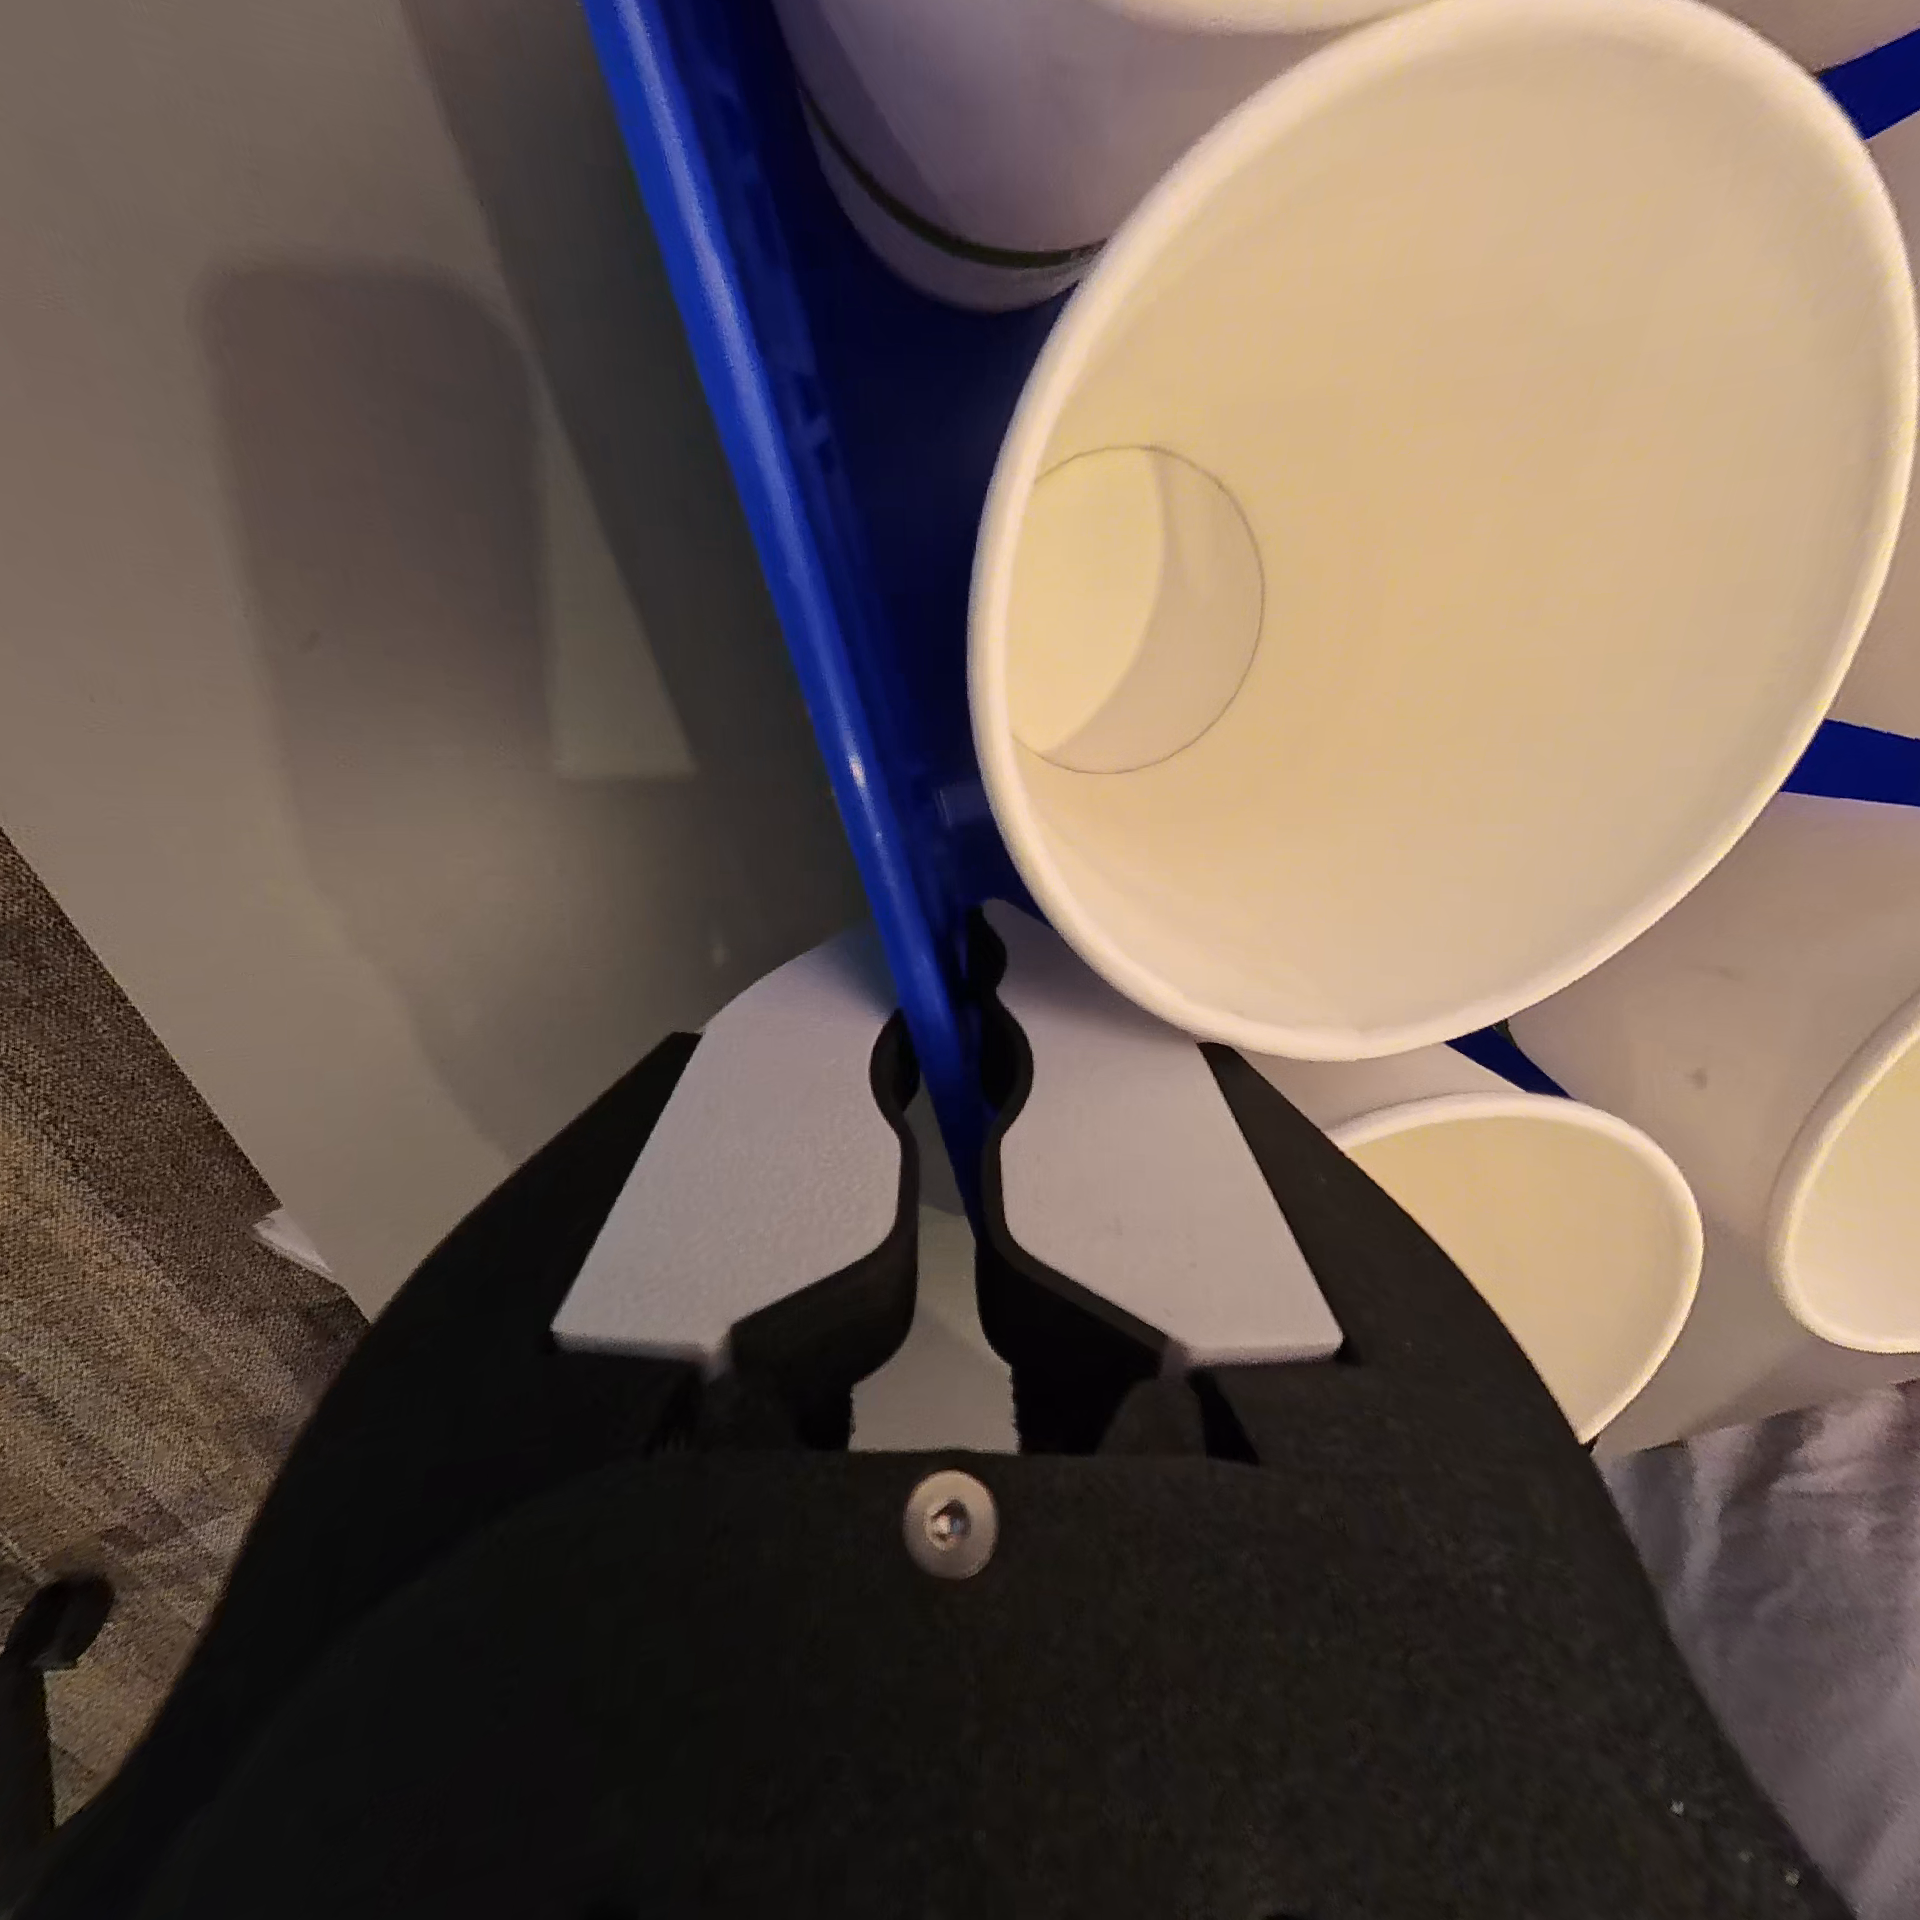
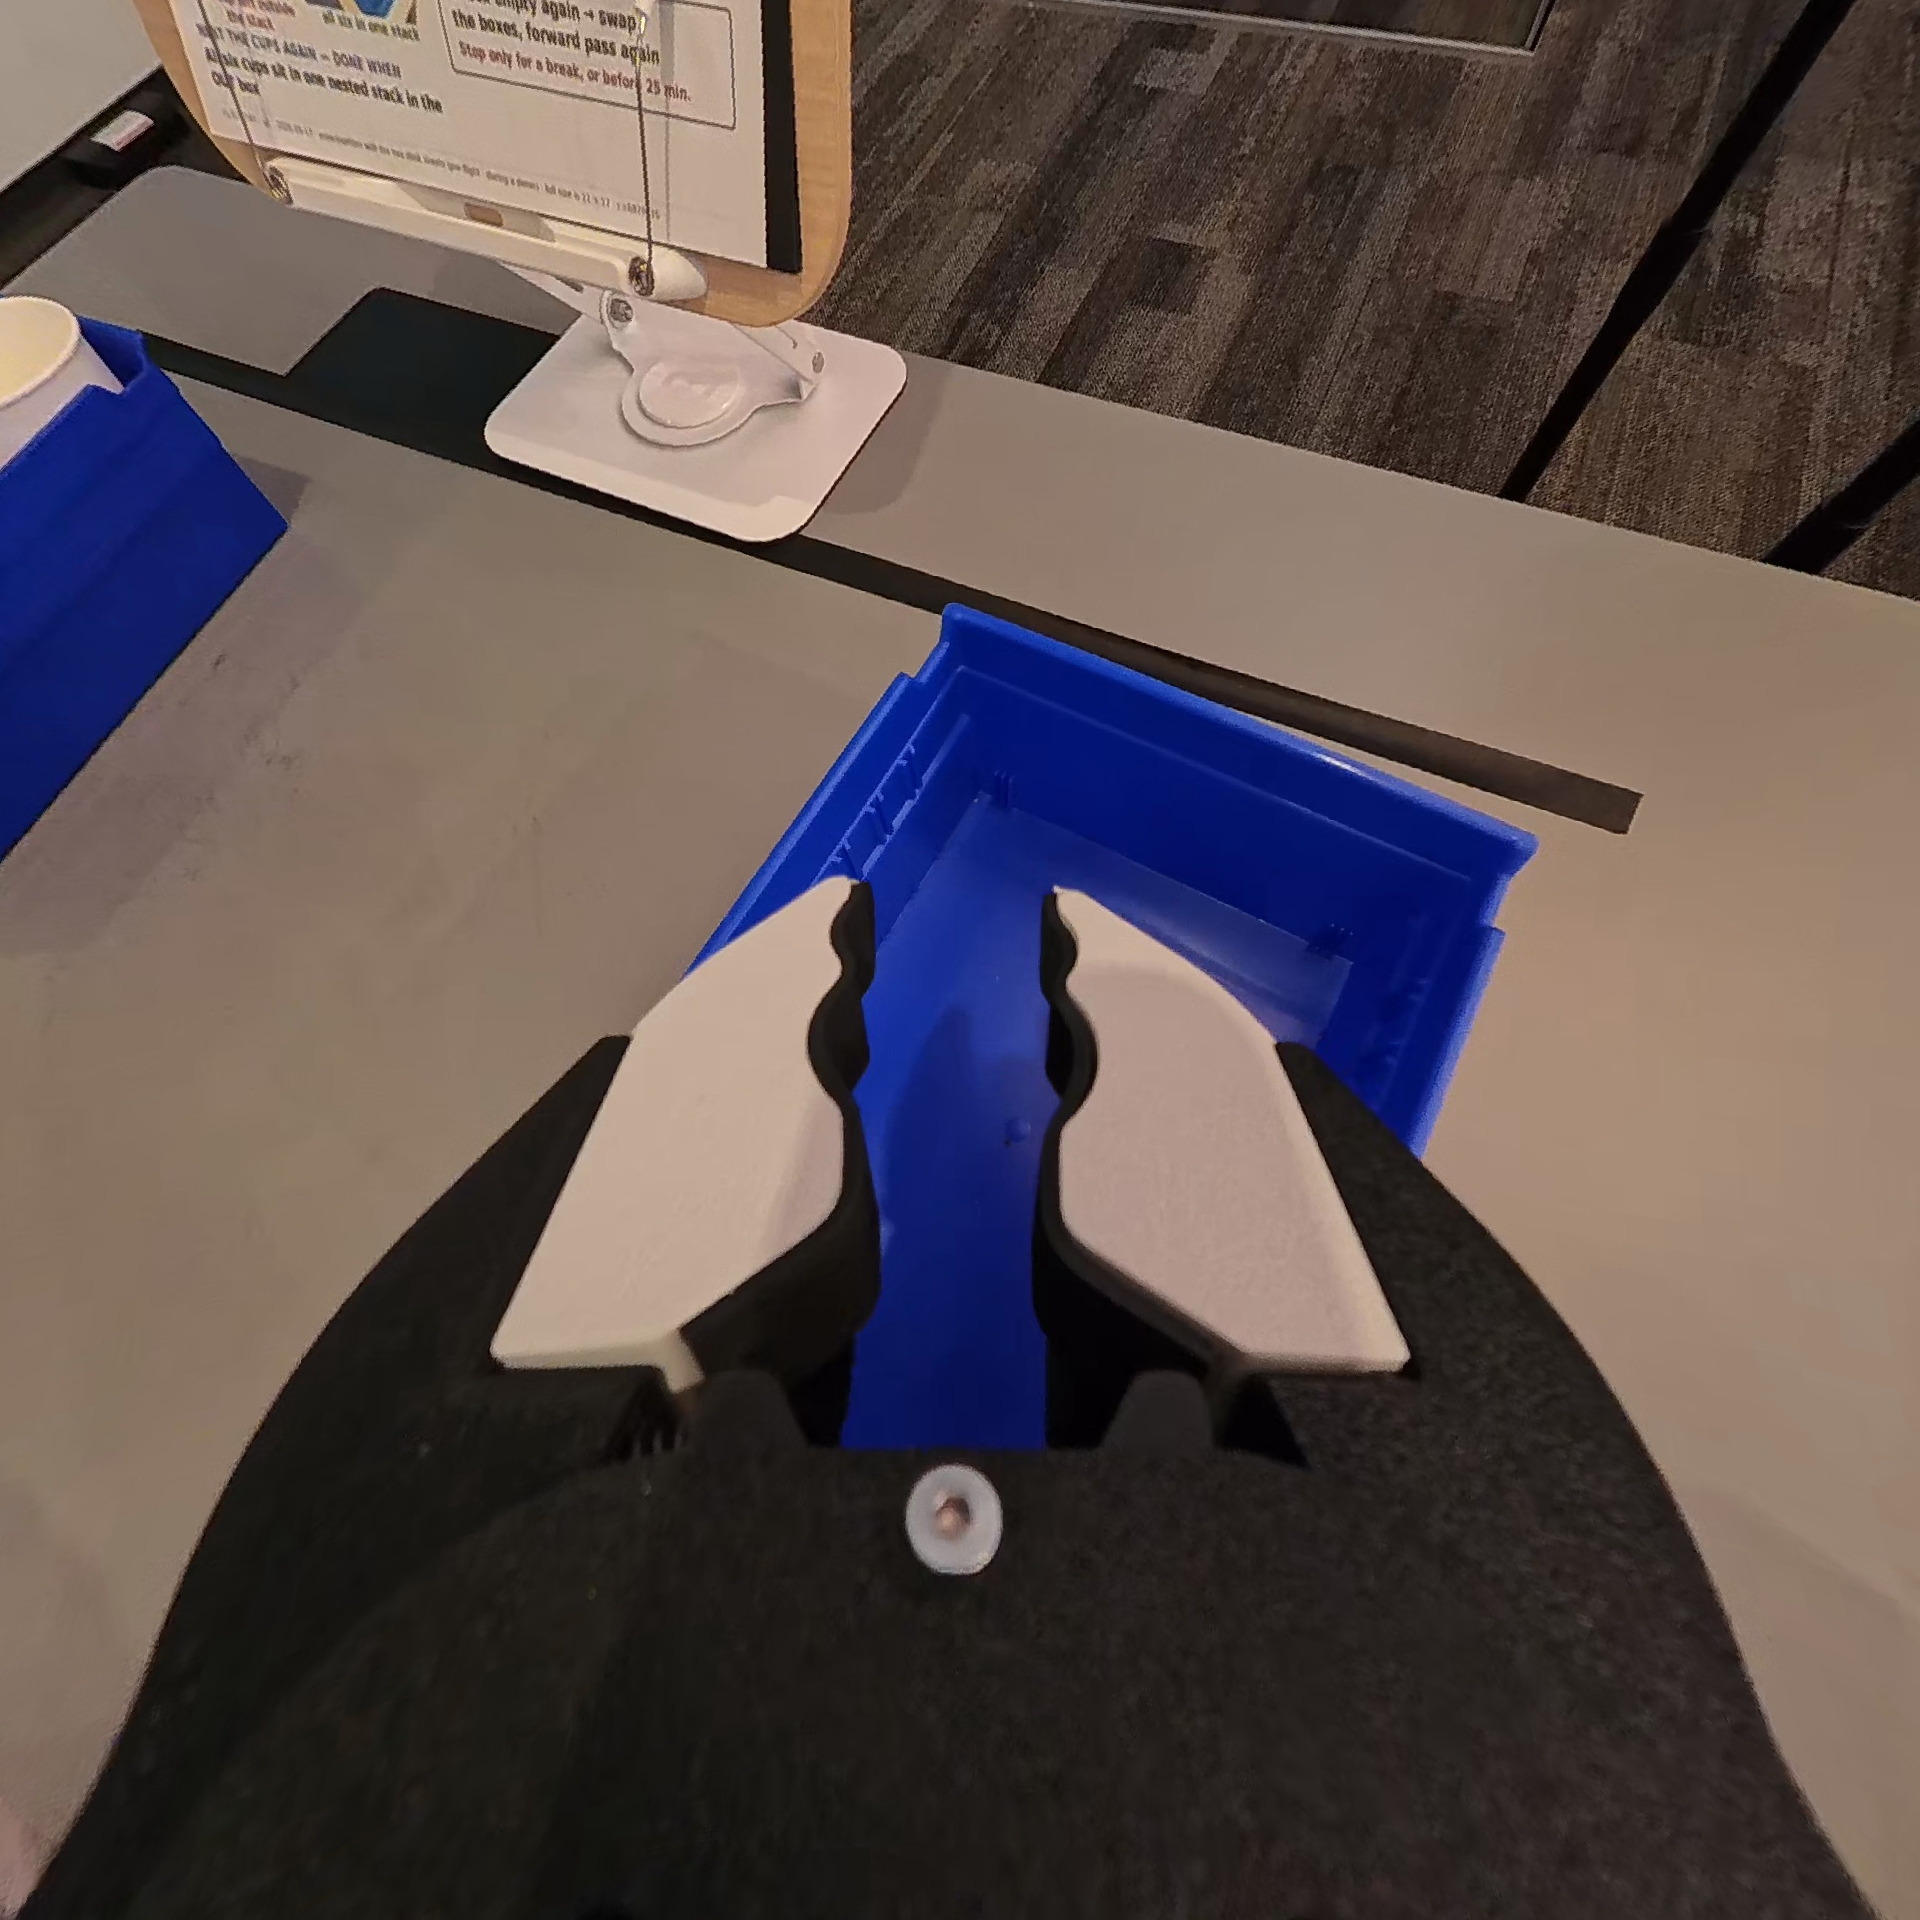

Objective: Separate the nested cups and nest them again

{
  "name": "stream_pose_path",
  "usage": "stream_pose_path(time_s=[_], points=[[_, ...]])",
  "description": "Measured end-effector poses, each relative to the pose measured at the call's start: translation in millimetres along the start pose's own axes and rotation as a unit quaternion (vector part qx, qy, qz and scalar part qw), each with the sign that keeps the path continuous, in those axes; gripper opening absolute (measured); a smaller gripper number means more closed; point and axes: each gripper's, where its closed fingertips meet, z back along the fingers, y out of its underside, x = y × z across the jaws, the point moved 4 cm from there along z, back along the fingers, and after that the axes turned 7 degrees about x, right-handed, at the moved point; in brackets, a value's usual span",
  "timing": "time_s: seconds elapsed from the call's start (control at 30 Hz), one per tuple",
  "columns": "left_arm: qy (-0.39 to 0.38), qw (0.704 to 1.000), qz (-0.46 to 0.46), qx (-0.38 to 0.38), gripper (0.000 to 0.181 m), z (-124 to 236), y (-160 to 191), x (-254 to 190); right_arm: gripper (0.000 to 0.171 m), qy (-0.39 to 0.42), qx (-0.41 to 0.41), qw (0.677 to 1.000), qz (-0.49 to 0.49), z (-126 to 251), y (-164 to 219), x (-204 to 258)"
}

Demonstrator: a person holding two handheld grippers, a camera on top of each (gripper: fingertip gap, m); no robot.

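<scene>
Along the near wall of the blue bin [image 1: 790,582], my left tongs [image 1: 951,997] are clenched on the rim, one finger outside the wall and the other inside it, pointing steeply down so the grey counter [image 1: 312,416] fills the left of that view. Inside this bin the white paper cups lie loose and apart: a tilted cup [image 1: 1455,540] with its mouth turned toward the camera sits just beyond the fingertips, a second cup [image 1: 1527,1236] lies lower right, a third cup [image 1: 1860,1205] shows only at the right edge, and a banded cup [image 1: 935,156] rests at the top.

Over on my right, the right tongs [image 2: 956,914] are released, fingers spread with nothing between them, angled downward above the other blue bin [image 2: 1247,748], whose bare floor shows through the gap. That bin sits well apart from the cup bin, seen at the far left with one cup rim. A stand holding a printed sheet [image 2: 665,416] is at the counter's back edge.
</scene>
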Motion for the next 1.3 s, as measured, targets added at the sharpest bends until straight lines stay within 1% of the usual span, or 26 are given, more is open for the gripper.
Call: stream_pose_path(time_s=[0.27, 0.97, 1.07, 1.13, 1.23, 1.3], points=[[-0.028, 0.999, -0.032, 0.025, 0.006, 0, -1, -1, 0.03, -0.002, 0.008, 1.0, 0.0, -2, 2, 0], [-0.027, 0.998, -0.045, 0.021, 0.007, -1, -8, -2, 0.031, -0.007, 0.033, 0.999, -0.003, -8, 10, -1], [-0.011, 1.0, -0.02, 0.007, 0.005, 0, -8, -2, 0.03, -0.009, 0.037, 0.999, -0.004, -9, 12, -2], [0.003, 1.0, -0.013, -0.018, 0.008, 4, -9, -2, 0.031, -0.01, 0.041, 0.999, -0.006, -10, 13, -3], [0.028, 0.997, 0.001, -0.069, 0.013, 21, -13, -1, 0.031, -0.01, 0.047, 0.999, -0.009, -12, 16, -5], [0.023, 0.995, 0.001, -0.1, 0.016, 36, -13, 2, 0.031, -0.007, 0.051, 0.999, -0.011, -13, 17, -6]])
